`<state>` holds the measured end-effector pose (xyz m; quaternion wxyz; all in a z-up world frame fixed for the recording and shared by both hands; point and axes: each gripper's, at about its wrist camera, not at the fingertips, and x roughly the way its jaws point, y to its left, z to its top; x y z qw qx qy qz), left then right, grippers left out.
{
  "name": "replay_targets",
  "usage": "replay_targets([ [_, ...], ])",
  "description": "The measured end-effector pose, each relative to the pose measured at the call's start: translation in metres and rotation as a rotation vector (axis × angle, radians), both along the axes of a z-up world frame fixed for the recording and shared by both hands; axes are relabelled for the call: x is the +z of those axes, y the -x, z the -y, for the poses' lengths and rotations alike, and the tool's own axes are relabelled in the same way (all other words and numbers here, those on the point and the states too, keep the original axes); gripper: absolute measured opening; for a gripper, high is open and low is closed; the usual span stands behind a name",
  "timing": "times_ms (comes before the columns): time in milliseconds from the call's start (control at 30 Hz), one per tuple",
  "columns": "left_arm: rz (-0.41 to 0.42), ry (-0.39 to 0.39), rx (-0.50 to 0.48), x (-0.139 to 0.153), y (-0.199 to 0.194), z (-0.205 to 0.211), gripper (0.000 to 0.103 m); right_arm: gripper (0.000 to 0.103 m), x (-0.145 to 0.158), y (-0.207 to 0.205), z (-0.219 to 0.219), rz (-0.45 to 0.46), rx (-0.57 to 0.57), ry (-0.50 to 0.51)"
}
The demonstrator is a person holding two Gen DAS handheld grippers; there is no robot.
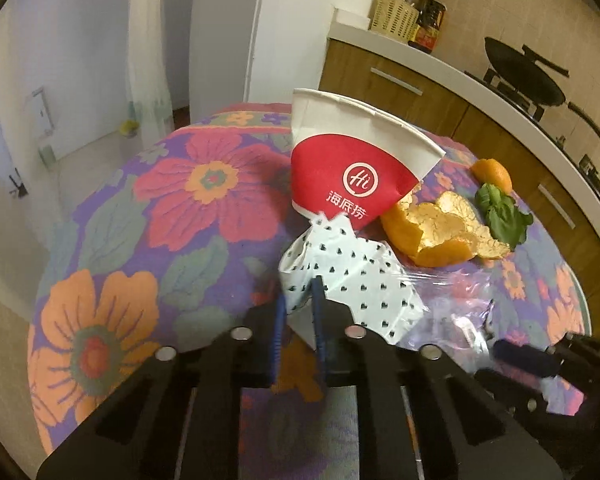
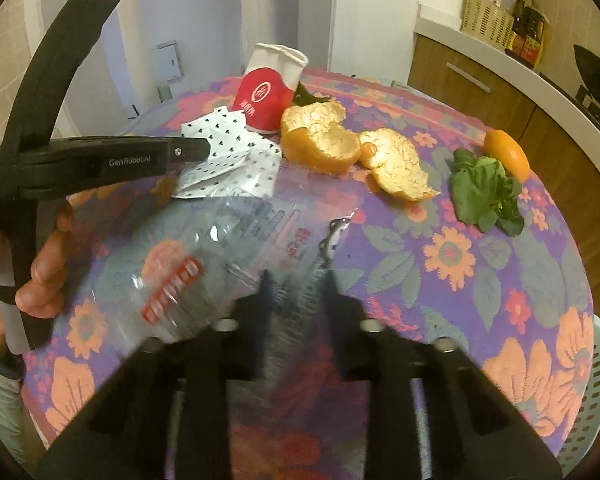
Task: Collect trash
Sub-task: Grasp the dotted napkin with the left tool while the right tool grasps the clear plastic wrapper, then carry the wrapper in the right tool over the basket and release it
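Right wrist view alone shows the second peel point(image 2: 398, 170), the basket point(image 2: 594, 392) at the surface point(image 2: 480, 280) edge, and the hand point(image 2: 24, 264) on the left tool point(image 2: 204, 151). Left tool point(image 1: 300, 312): fingers nearly together, pinching the dotted paper point(image 1: 352, 276), which touches the cup point(image 1: 352, 168). Right tool point(image 2: 296, 292): narrow gap, clamped on the clear bag point(image 2: 220, 248). Peel point(image 1: 440, 232) and leaf point(image 1: 500, 216) lie beside the cup.
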<state>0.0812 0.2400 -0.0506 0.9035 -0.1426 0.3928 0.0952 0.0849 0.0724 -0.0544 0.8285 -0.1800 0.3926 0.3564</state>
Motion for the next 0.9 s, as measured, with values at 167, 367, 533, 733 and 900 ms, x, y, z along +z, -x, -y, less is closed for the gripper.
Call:
replay_targets([
  [167, 0.066, 0.005, 0.037, 0.011, 0.025, 0.004, 0.003, 0.000, 0.004, 0.009, 0.002, 0.039, 0.024, -0.016],
  [367, 0.140, 0.022, 0.057, 0.028, 0.056, 0.009, 0.002, 0.000, 0.018, 0.017, 0.026, 0.085, -0.002, -0.109],
  [533, 0.192, 0.023, 0.035, 0.042, 0.076, 0.020, 0.002, 0.000, 0.027, 0.015, 0.060, 0.081, -0.075, -0.159],
  [733, 0.253, 0.034, -0.015, 0.056, 0.080, 0.042, 0.002, 0.000, 0.045, 0.017, 0.103, 0.103, -0.136, -0.198],
  [900, 0.263, 0.024, -0.060, 0.059, 0.079, 0.063, 0.002, 0.000, 0.050, 0.021, 0.129, 0.099, -0.149, -0.218],
])
